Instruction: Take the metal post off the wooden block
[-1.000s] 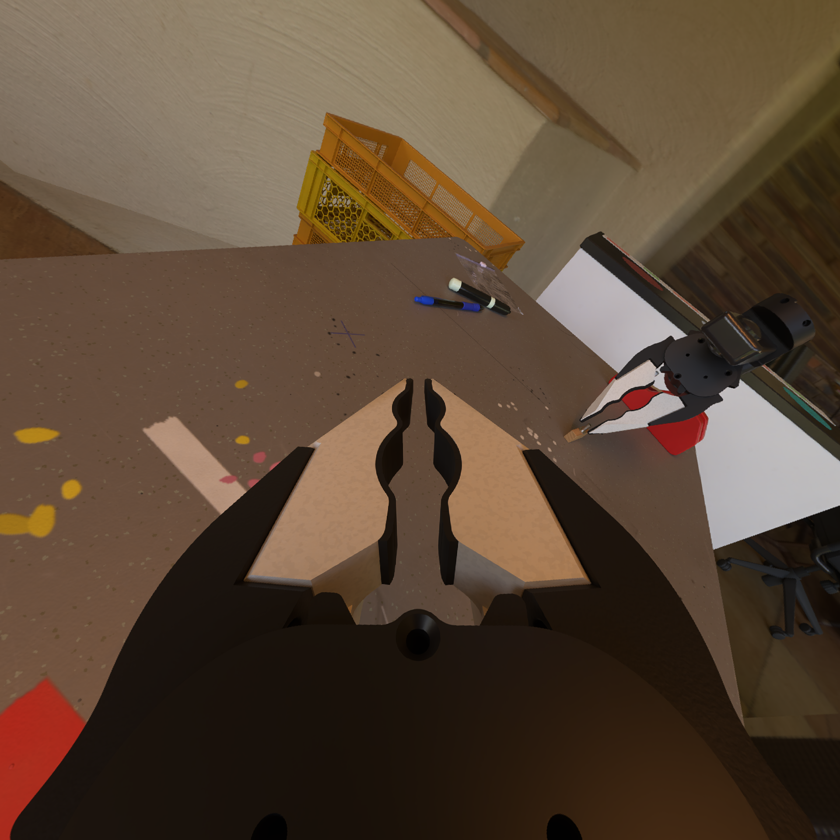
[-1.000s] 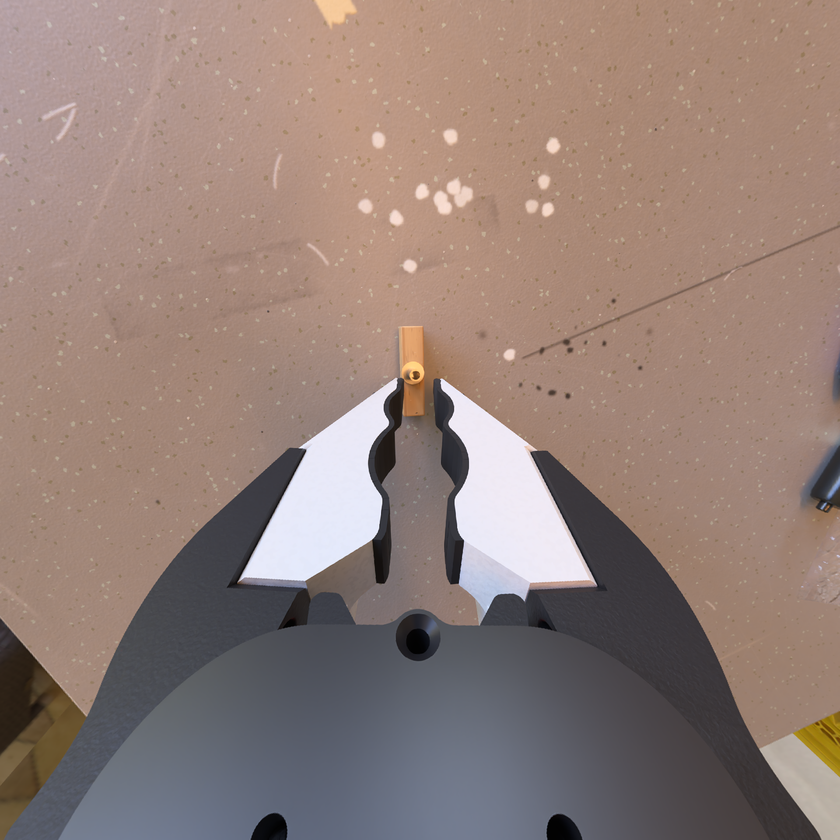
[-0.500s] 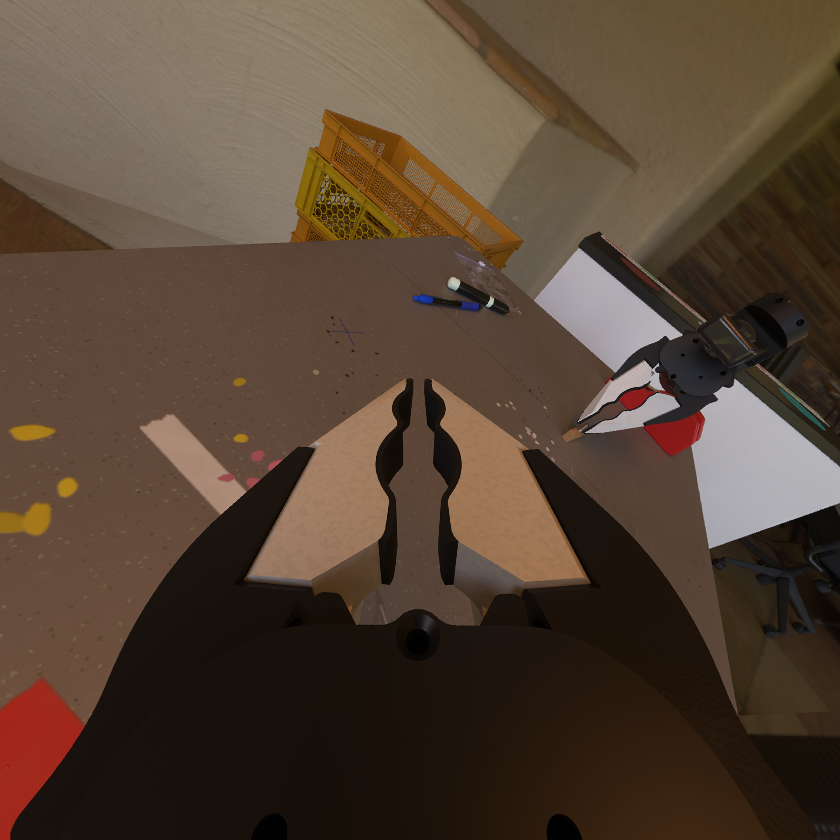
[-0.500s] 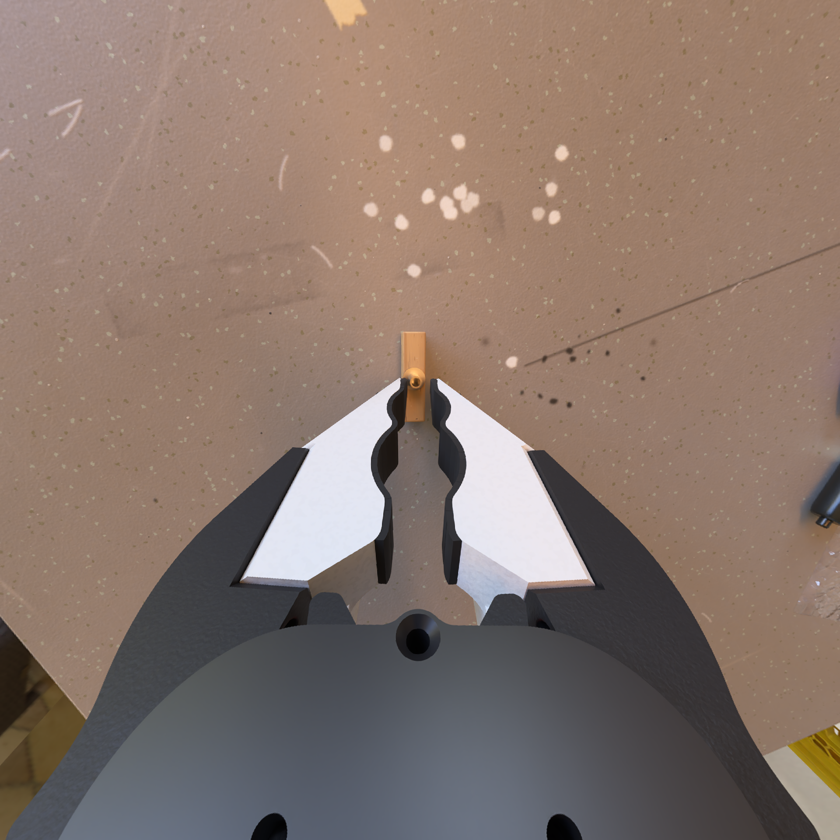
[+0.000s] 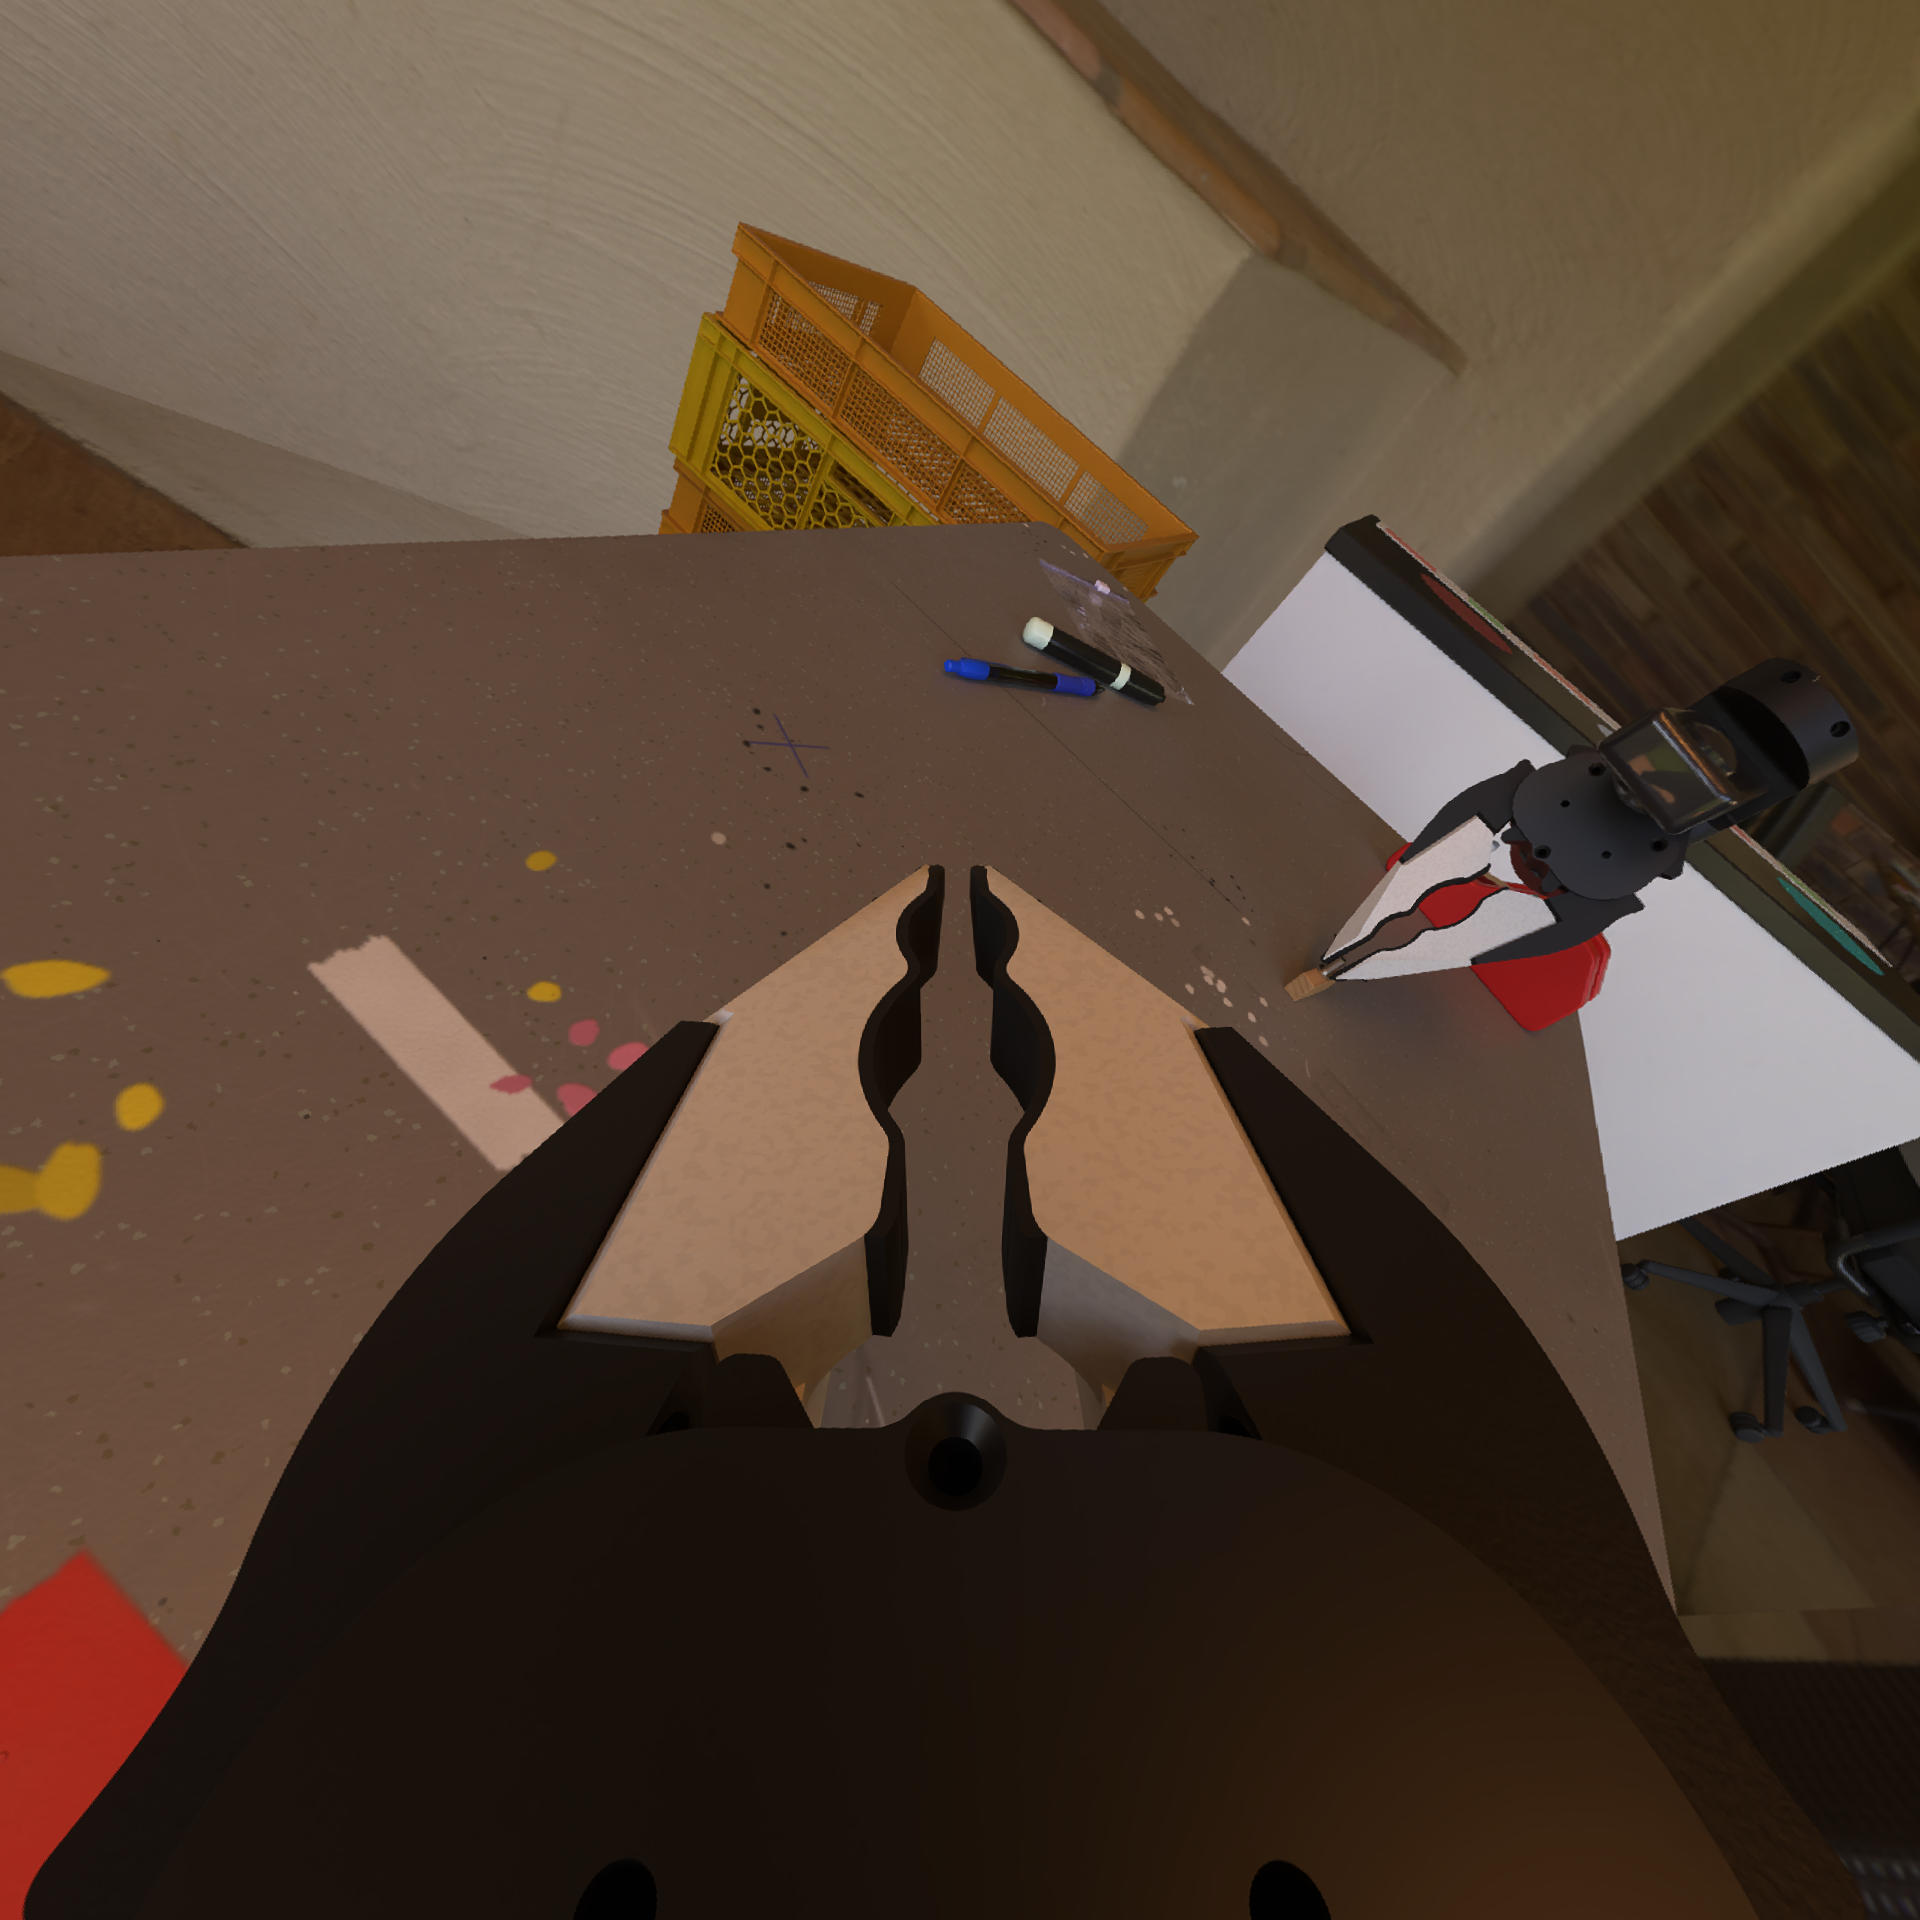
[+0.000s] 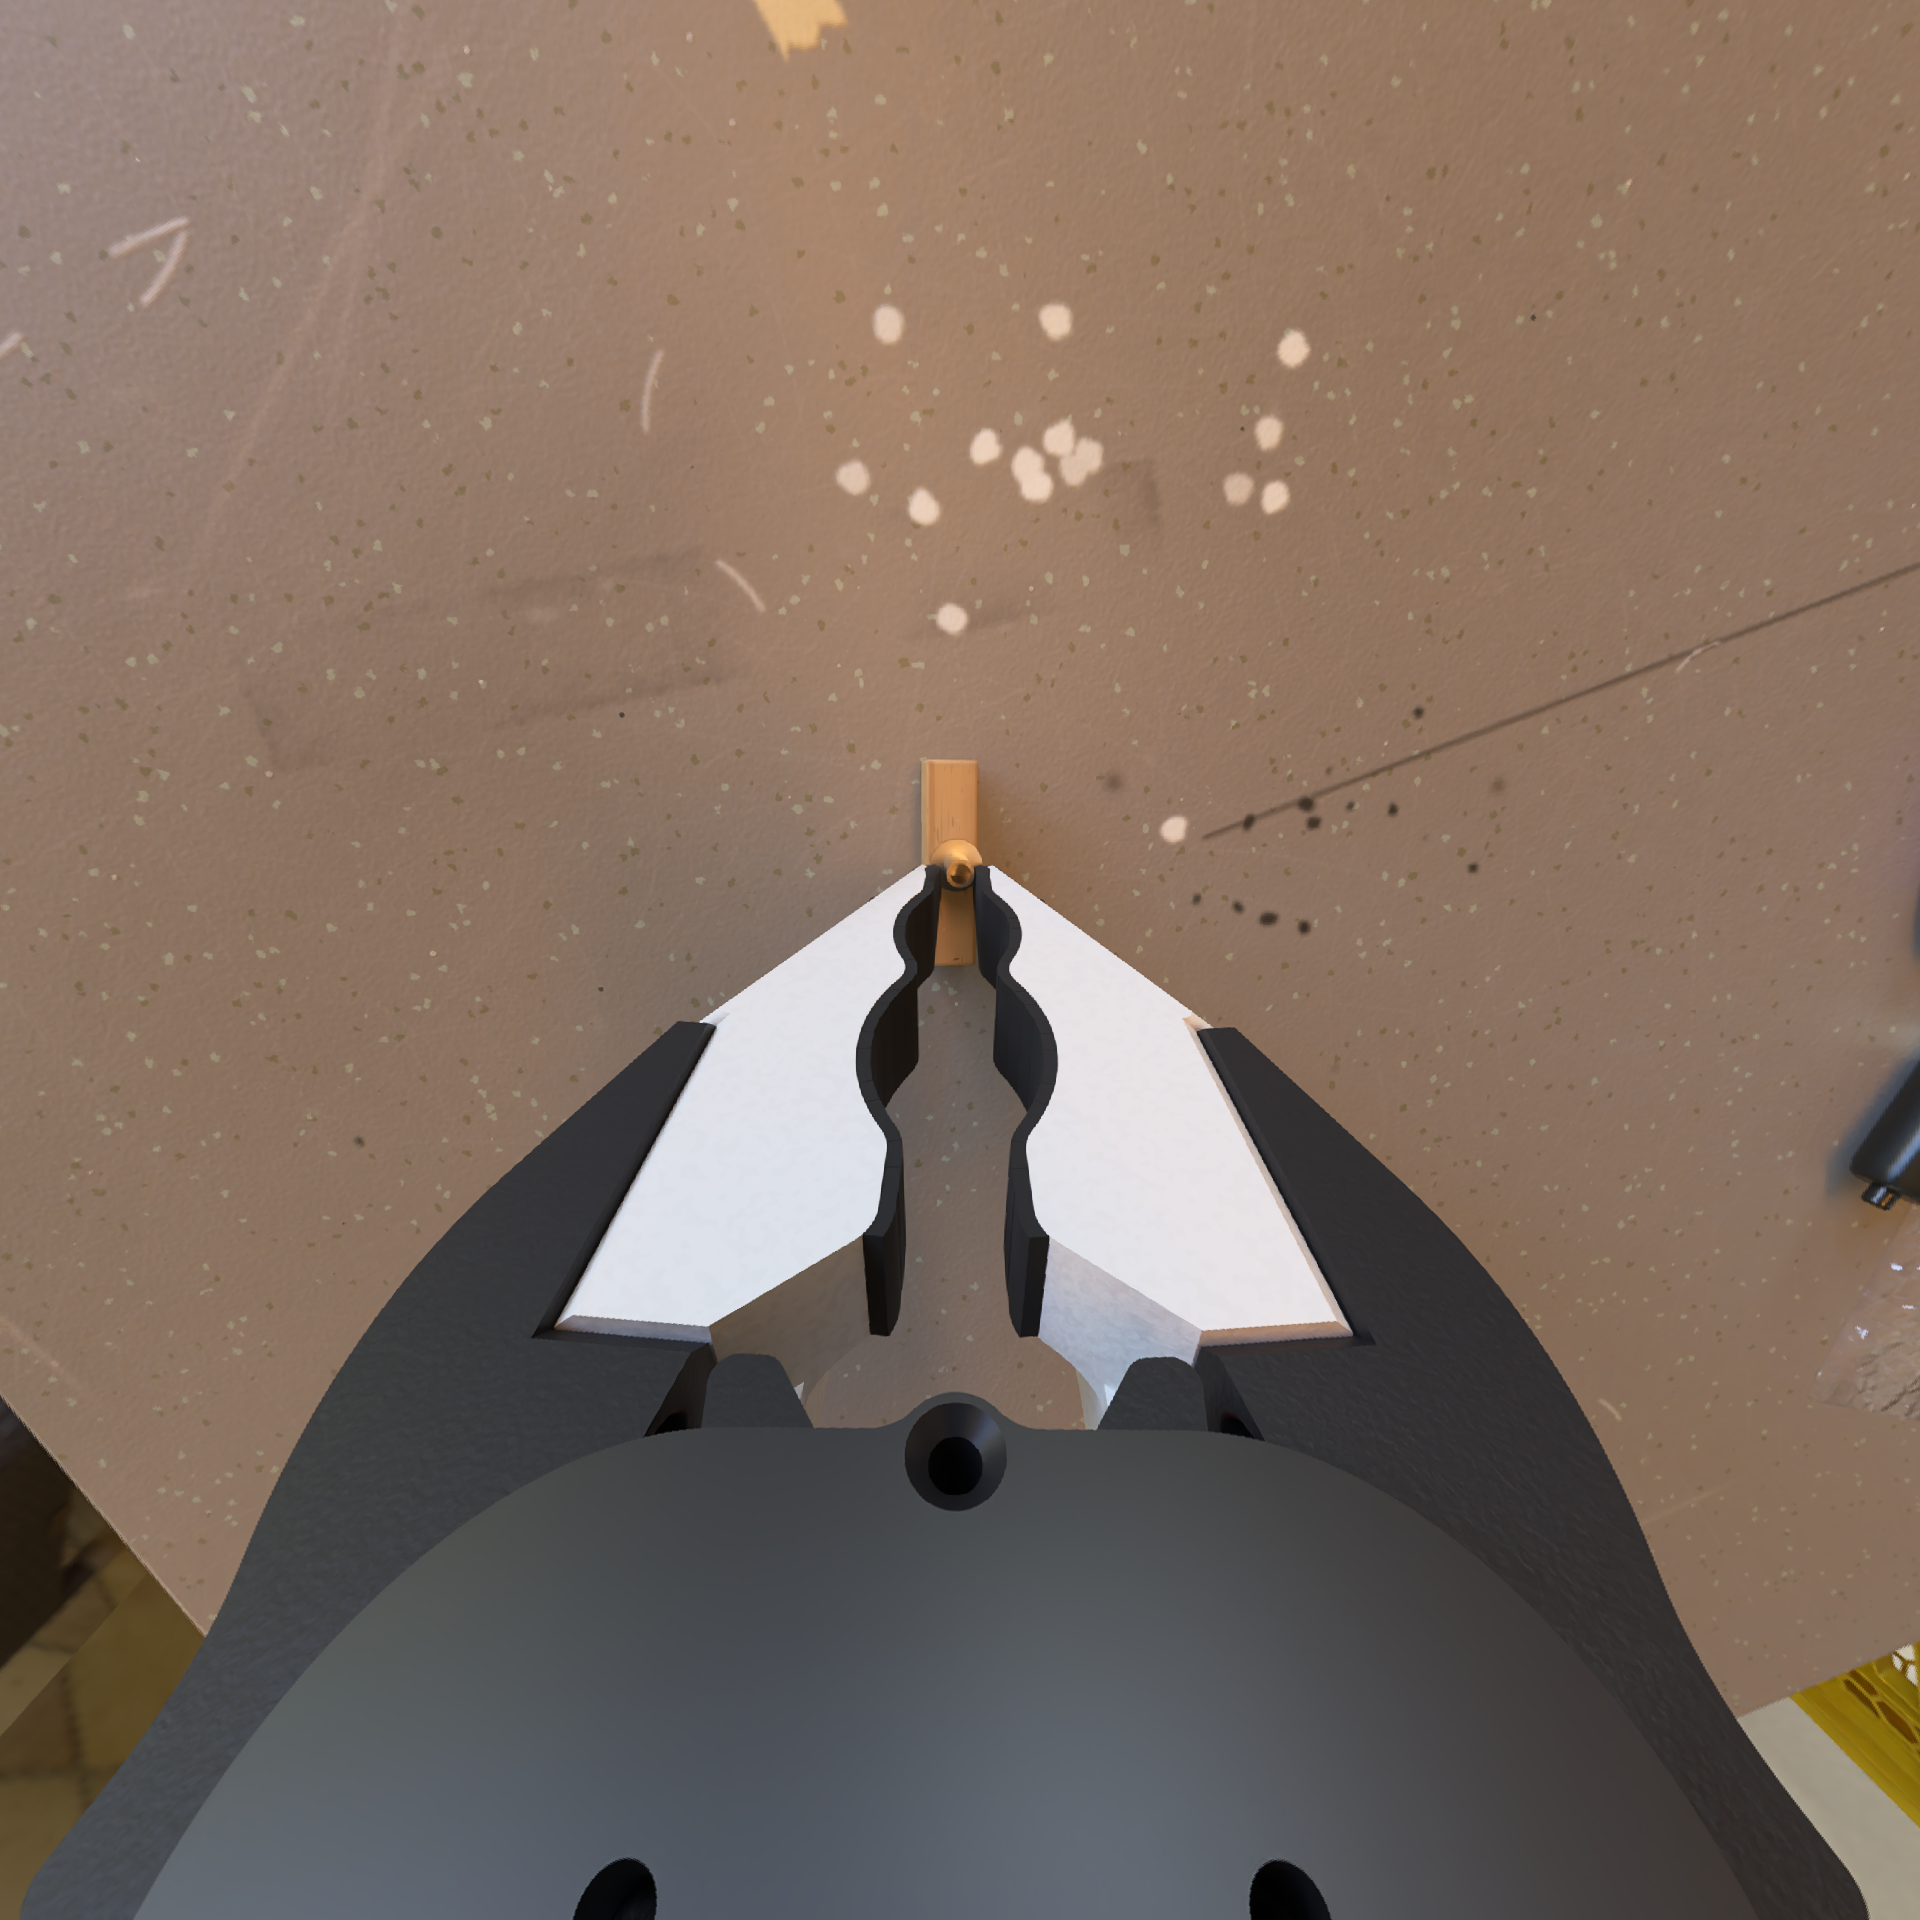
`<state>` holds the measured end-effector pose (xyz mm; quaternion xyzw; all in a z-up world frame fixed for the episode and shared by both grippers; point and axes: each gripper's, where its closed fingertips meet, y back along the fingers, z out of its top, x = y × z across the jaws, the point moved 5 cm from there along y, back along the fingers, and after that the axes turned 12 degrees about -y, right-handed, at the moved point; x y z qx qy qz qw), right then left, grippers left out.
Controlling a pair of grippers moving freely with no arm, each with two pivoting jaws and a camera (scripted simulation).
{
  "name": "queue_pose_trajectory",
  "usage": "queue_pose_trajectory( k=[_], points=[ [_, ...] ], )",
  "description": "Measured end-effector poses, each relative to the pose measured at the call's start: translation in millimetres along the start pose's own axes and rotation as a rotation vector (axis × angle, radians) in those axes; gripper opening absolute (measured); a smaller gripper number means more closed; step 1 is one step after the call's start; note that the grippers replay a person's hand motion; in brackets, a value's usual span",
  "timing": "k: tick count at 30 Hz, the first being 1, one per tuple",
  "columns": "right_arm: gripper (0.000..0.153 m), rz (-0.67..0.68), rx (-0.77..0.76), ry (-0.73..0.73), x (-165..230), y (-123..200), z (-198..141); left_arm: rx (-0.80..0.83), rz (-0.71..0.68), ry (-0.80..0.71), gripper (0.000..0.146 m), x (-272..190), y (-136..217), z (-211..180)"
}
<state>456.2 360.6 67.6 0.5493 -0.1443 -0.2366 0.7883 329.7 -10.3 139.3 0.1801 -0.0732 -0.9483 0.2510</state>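
Observation:
A small wooden block (image 6: 951,795) lies flat on the brown speckled table (image 6: 520,935), with a brass-coloured metal post (image 6: 954,860) standing up from it. My right gripper (image 6: 956,883) points down at it, and its fingertips are closed on the post's head. In the left wrist view the right gripper (image 5: 1330,971) shows at the table's right edge, tips down on the block (image 5: 1304,985). My left gripper (image 5: 956,878) hovers over the middle of the table, empty, with its jaws together but for a thin gap.
A blue pen (image 5: 1023,678) and a black marker (image 5: 1091,660) lie at the far right of the table. Orange and yellow crates (image 5: 914,416) stand behind the table. A white board (image 5: 1403,707) and a red object (image 5: 1538,987) sit beyond the right edge.
My right gripper's jaws have narrowed and moved forward, so the post's head now sits between the tips. My left gripper has stayed put.

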Motion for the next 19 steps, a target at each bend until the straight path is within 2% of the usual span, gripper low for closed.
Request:
queue_pose_trajectory(
  k=[6, 8, 11, 14, 16, 19],
  points=[
    [0.005, 0.006, -0.059, 0.013, 5.3, 7.2, 8.6, 0.010, -0.003, 0.004, 0.005, -0.1, -1.1, -1.3],
    [0.005, 0.022, -0.199, 0.011, 10.6, 21.6, 22.0, 0.009, -0.009, 0.004, 0.005, -1.0, -1.3, -1.0],
    [0.004, 0.035, -0.580, 0.019, 14.5, 51.8, 43.8, -0.015, -0.078, 0.030, 0.005, -7.2, -3.2, 1.6],
    [0.004, 0.133, -0.858, -0.024, 21.2, 73.7, 66.1, -0.097, -0.285, 0.124, 0.005, -22.9, -7.1, 7.9],
    [0.004, 0.136, -1.031, 0.070, 40.0, 94.2, 91.8, -0.161, -0.477, 0.211, 0.004, -37.2, -8.8, 13.0],
    [0.004, 0.097, -1.165, 0.165, 59.5, 109.5, 130.6, -0.289, -0.798, 0.350, 0.004, -57.4, -6.3, 23.4]
  ],
)
